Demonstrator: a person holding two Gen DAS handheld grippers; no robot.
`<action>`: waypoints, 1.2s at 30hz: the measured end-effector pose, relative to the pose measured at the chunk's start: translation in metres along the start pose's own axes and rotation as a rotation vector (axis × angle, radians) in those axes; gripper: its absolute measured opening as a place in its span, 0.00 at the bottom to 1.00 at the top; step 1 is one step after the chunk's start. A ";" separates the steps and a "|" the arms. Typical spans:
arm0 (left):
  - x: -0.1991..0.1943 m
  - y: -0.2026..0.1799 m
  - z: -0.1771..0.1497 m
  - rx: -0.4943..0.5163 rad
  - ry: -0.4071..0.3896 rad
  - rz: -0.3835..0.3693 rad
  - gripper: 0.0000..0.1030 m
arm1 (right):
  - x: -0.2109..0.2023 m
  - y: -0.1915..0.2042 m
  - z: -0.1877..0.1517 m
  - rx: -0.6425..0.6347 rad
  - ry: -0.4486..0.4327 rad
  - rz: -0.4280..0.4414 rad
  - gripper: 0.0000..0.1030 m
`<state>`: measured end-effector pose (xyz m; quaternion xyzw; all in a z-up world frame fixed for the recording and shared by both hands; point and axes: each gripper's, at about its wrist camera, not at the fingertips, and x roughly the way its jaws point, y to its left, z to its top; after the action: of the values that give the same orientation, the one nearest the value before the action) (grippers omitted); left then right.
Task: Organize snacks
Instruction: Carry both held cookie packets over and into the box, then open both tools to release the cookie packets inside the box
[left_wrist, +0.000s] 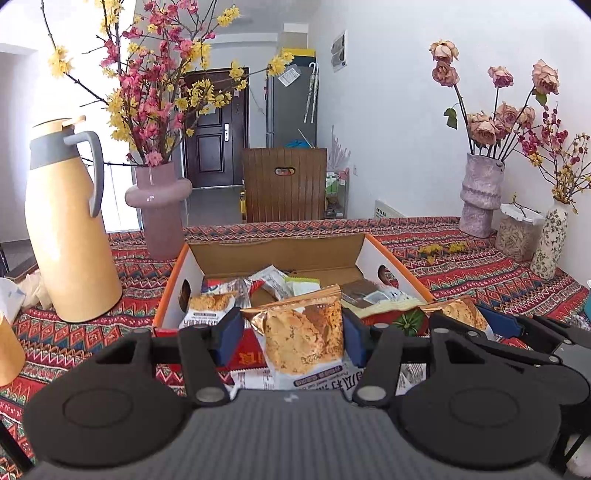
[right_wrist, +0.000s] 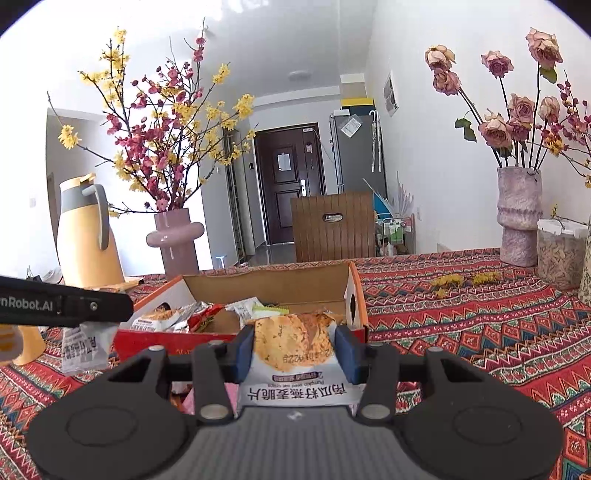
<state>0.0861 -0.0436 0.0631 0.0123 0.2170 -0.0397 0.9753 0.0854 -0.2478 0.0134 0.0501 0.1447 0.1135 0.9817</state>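
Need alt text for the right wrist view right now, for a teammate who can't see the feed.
The right gripper is shut on a snack packet printed with an oat crisp, in front of an open cardboard box of mixed snacks on a patterned tablecloth. The left gripper reaches in from the left edge; a yellow jug and vases of flowers stand behind.

Red tablecloth (left_wrist: 461, 258) with zigzag and diamond bands in teal, yellow and white. Cardboard box (left_wrist: 280, 251) brown inside, white on its side walls, orange along the rim, red at the front. Cream-yellow jug (left_wrist: 70, 236) with grey collar and handle. Glossy mauve vase (left_wrist: 159, 206) of pink and yellow blossoms; mottled lilac vase (right_wrist: 517, 218) of faded dusty-pink roses. Small white vase (left_wrist: 552, 243) with dark floral print. Snack packet (right_wrist: 295, 354) white with golden-brown biscuit picture, between blue pads (right_wrist: 347, 350) on black fingers. Dark brown door (right_wrist: 288, 181).
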 end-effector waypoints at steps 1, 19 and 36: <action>0.001 0.000 0.003 0.001 -0.008 0.006 0.55 | 0.002 0.001 0.004 -0.003 -0.008 -0.003 0.45; 0.072 0.025 0.040 -0.025 -0.006 0.143 0.56 | 0.073 0.016 0.061 -0.067 -0.057 -0.008 0.45; 0.146 0.066 0.012 -0.105 0.038 0.190 0.56 | 0.139 0.013 0.032 -0.023 0.023 -0.026 0.45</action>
<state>0.2284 0.0114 0.0130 -0.0176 0.2351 0.0648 0.9697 0.2213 -0.2042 0.0078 0.0353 0.1554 0.1029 0.9818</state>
